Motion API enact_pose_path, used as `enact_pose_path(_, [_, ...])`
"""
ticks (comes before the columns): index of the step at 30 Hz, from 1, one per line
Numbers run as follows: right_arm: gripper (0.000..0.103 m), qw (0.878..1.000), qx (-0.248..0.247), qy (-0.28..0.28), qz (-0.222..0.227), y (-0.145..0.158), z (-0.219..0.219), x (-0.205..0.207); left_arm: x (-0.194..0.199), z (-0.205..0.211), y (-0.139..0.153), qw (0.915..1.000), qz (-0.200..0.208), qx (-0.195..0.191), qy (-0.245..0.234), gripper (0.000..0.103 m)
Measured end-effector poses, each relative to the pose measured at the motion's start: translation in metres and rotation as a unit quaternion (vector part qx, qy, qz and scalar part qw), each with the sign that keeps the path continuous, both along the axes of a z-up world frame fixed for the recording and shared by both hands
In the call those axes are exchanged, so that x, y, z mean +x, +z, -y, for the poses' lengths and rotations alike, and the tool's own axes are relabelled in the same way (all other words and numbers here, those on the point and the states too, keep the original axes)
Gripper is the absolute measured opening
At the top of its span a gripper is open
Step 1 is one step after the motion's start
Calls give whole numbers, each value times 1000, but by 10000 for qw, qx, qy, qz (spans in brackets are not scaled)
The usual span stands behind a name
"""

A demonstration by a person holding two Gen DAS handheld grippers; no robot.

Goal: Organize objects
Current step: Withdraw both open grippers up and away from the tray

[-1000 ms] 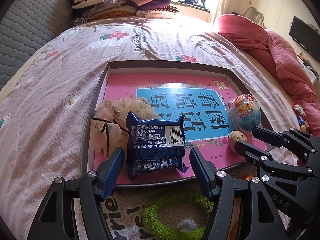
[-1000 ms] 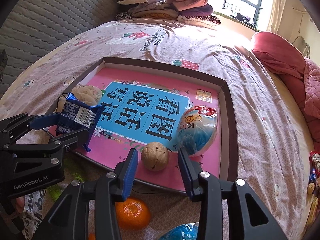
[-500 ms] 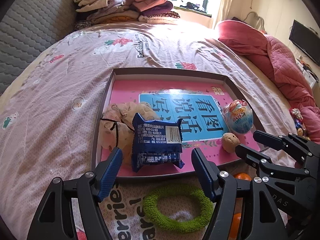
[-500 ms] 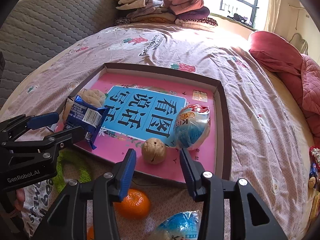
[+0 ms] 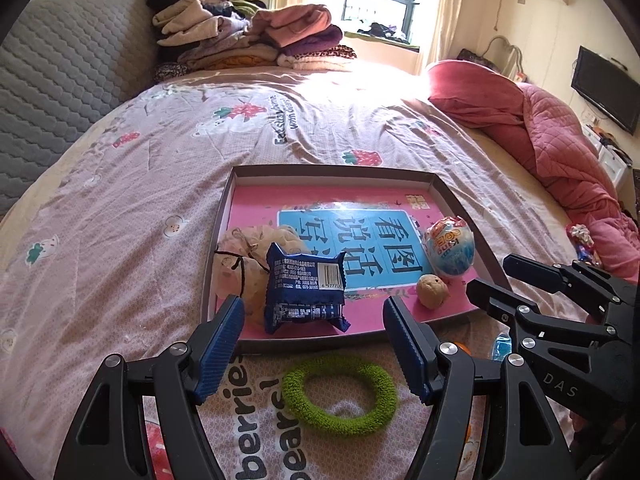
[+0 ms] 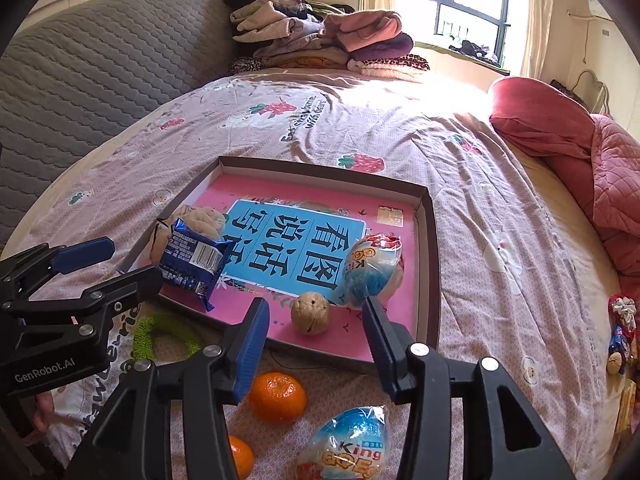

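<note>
Jaws of the right gripper (image 6: 314,322) are opening with nothing between them, above the walnut (image 6: 310,313) lying in the tray (image 6: 430,264). Left gripper (image 5: 314,322) stands wide apart and empty before the blue snack packet (image 5: 305,293), which rests in the same tray beside a cloth pouch (image 5: 240,264).

A shallow tray (image 5: 224,216) lies mid-frame on the bed (image 5: 120,184); in it, a pouch (image 5: 236,268) sits at the lower left with a snack packet (image 5: 306,292) leaning on it, and a walnut (image 5: 432,291) lies at the lower right just below a wrapped egg (image 5: 450,246). Below the tray's near edge a ring (image 5: 340,394) lies on the bedcover at lower centre. In the right wrist view, a tangerine (image 6: 277,397), a second tangerine (image 6: 241,456) and another wrapped egg (image 6: 344,444) lie along the bottom, folded clothes (image 6: 320,40) are piled at the top and a quilt (image 6: 580,152) lies at the right.
</note>
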State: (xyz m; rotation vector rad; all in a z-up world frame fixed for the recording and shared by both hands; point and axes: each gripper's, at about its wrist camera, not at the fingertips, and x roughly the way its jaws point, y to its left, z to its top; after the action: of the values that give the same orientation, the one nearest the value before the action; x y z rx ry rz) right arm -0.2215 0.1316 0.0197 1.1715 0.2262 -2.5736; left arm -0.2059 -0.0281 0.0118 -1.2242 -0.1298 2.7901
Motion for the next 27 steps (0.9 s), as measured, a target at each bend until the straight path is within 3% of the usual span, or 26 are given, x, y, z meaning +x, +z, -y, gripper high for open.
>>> enact_pose_path(19, [53, 9964, -469, -4, -705, 48, -20, 50, 53, 1, 44, 9983, -545, 167, 74, 73])
enact_pose_path(27, [55, 9938, -677, -102, -872, 61, -36, 69, 76, -9, 60, 9970, -769, 70, 20, 73])
